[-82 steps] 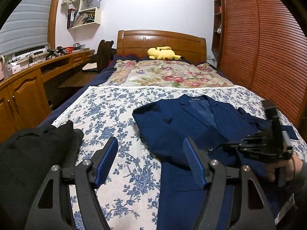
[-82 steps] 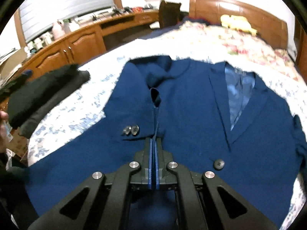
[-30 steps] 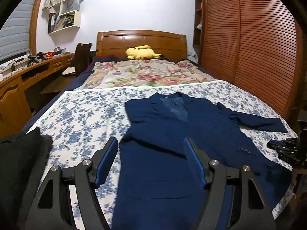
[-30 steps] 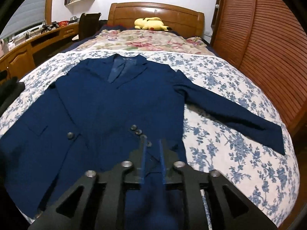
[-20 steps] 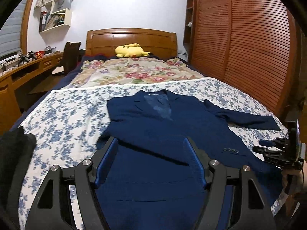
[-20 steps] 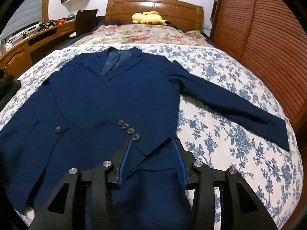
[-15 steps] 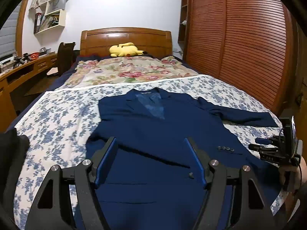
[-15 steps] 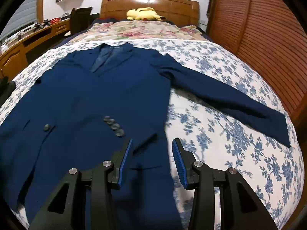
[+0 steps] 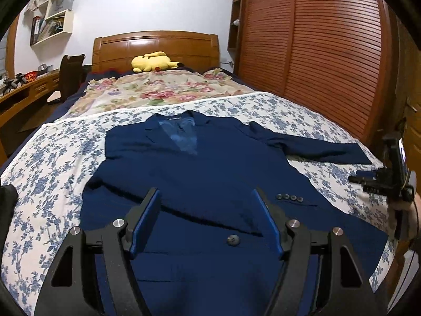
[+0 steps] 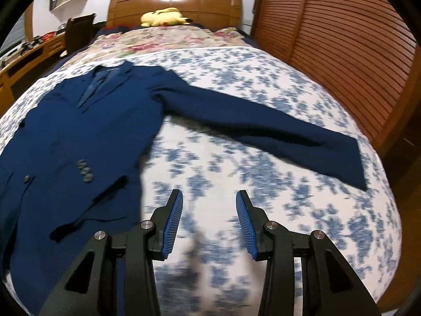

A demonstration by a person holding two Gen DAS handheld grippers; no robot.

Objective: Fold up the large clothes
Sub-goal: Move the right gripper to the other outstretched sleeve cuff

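Here, 2 grippers, left (image 9: 206,220) and right (image 10: 209,221), hover open over the jacket (image 9: 200,173); a careless pinch could rumple it.

From the foot of the bed (image 9: 65,158), the left wrist camera looks low over its fingers toward the headboard (image 9: 158,50). The right wrist camera faces likewise, further right; both share the blue jacket (image 9: 200,173).
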